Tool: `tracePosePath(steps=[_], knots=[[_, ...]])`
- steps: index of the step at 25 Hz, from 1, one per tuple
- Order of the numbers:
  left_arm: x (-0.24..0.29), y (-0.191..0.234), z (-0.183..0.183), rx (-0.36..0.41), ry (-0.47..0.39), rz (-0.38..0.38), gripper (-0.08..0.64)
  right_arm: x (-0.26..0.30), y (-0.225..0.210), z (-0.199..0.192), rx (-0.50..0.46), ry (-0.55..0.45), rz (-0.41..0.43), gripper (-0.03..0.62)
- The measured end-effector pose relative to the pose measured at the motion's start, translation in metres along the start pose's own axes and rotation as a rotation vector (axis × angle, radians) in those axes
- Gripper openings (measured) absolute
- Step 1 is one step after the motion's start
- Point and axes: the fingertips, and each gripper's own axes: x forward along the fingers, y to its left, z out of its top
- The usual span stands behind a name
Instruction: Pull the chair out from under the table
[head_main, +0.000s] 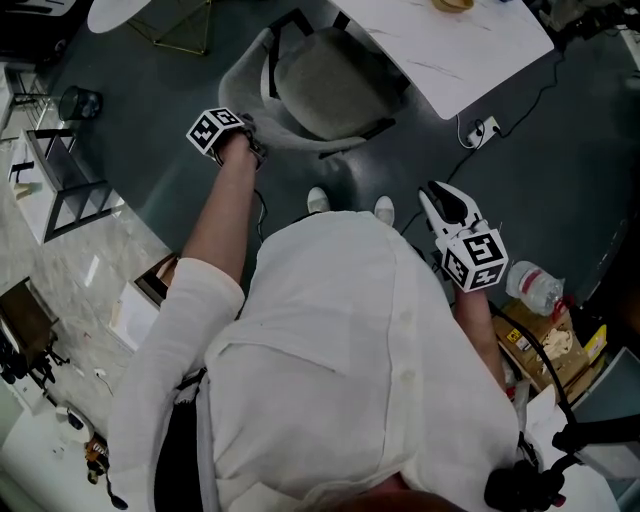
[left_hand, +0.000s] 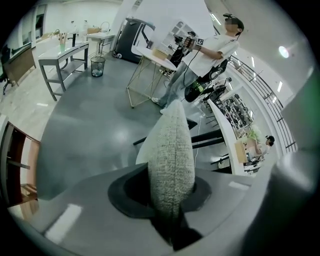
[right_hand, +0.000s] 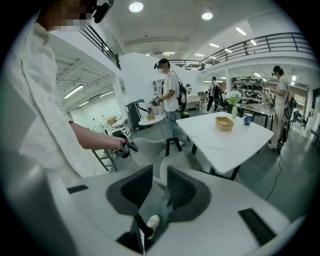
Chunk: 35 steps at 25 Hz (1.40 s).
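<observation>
Head view, clock face centred on the wearer's torso.

Noted dark grey floor (head_main: 160, 120) all round.

Found white surface (head_main: 450, 50) at 1 o'clock.

Found grey upholstered chair (head_main: 320, 90) at 12 o'clock, back turned toward the wearer, right side of the seat overlapped by the surface's near edge.

Logged left tool (head_main: 252, 140) at 11 o'clock, on the chair's back. Confirmed in left gripper view: left tool (left_hand: 170, 200) clamped on the padded rim (left_hand: 172, 145), which stands upright between both pads.

Logged right tool (head_main: 440, 200) at 2 o'clock, clear of the chair and well apart from the left one. Confirmed in right gripper view: right tool (right_hand: 155, 187) with jaws apart by a narrow gap, gripping nothing, only floor and a white shoe (right_hand: 150, 221) seen through the gap.

Spotted clear plastic bottle (head_main: 535, 285) at 3 o'clock, on the floor near the right tool's marker cube.

Spotted tan bowl (right_hand: 224, 123) resting on the surface.
</observation>
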Motion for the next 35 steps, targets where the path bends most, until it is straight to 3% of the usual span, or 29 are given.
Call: tracePosePath(steps=[35], knots=[[-0.079,0.113,-0.015,-0.085,-0.043,0.069,0.08,0.022,0.03,-0.005,-0.066,0.021,0.153,0.084]])
